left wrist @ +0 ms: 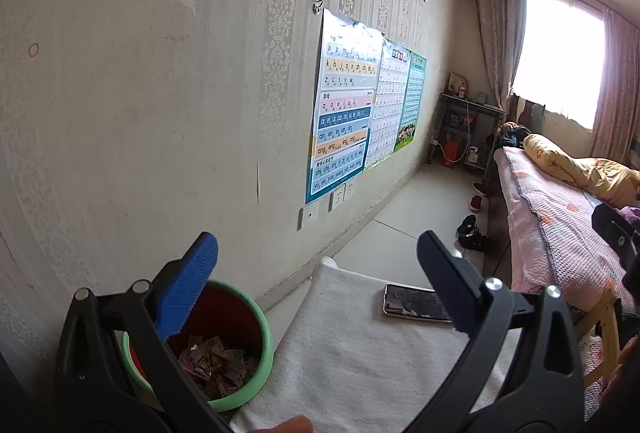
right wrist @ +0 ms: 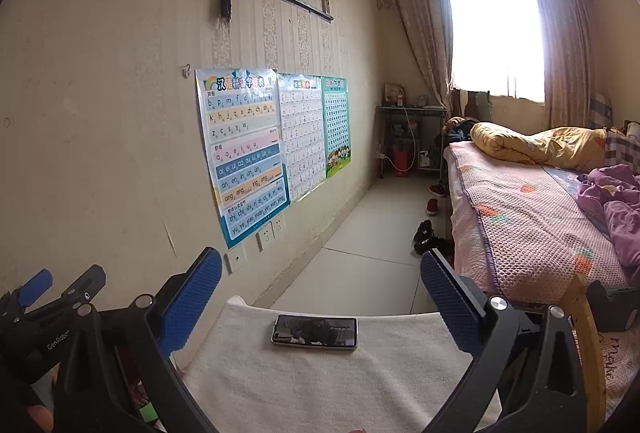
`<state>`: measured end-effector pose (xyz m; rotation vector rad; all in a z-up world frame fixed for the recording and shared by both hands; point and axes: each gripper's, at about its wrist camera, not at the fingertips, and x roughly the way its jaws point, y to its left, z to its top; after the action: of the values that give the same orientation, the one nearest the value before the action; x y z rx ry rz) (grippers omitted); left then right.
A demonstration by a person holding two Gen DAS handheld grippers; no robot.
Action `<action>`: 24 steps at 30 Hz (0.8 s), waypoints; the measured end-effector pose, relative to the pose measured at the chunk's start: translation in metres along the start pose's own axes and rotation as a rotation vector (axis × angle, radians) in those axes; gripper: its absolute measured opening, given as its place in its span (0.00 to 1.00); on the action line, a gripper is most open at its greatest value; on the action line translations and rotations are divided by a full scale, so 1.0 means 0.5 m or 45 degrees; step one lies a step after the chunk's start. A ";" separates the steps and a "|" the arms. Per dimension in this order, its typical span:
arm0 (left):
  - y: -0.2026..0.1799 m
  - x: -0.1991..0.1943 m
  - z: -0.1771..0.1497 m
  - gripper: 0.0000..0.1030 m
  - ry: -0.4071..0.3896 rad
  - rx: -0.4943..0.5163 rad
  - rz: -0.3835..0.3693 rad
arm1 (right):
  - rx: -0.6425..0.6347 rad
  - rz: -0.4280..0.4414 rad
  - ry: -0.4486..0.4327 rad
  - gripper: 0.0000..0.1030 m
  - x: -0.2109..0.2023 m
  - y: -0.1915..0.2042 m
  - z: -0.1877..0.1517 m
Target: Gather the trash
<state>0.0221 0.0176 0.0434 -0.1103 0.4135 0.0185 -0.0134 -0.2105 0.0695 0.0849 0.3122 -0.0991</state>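
Both your left gripper [left wrist: 318, 277] and right gripper [right wrist: 320, 291] hang with jaws spread wide and empty above the towel-covered surface [left wrist: 352, 353], where only a phone [right wrist: 315, 331] lies near the far edge. The trash [left wrist: 216, 357] you can see is crumpled wrappers already in the bin [left wrist: 266, 337] on the floor at the near left, just beside the surface. Such scraps will likely be light, soft and crushable, so pinch any loose piece by a raised fold and leave the phone alone.
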 end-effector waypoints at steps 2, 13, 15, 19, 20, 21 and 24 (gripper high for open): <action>0.004 -0.001 -0.002 0.95 0.007 -0.005 0.003 | -0.011 0.009 -0.020 0.94 -0.006 0.007 0.004; 0.045 -0.006 -0.003 0.95 0.026 -0.052 0.057 | -0.038 0.067 0.001 0.94 -0.011 0.050 0.010; 0.047 -0.007 -0.001 0.95 0.024 -0.057 0.058 | -0.039 0.068 -0.002 0.94 -0.012 0.052 0.011; 0.045 -0.012 -0.001 0.95 0.022 -0.052 0.054 | -0.040 0.065 -0.002 0.94 -0.015 0.053 0.011; 0.044 -0.013 -0.001 0.95 0.020 -0.047 0.054 | -0.040 0.064 -0.003 0.94 -0.015 0.053 0.011; 0.042 -0.015 -0.001 0.95 0.017 -0.042 0.053 | -0.041 0.063 -0.003 0.94 -0.015 0.053 0.011; 0.038 -0.020 0.002 0.95 0.004 -0.031 0.051 | -0.039 0.061 -0.005 0.94 -0.018 0.053 0.012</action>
<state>0.0124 0.0365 0.0464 -0.1257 0.4187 0.0628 -0.0170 -0.1842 0.0799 0.0616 0.3076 -0.0466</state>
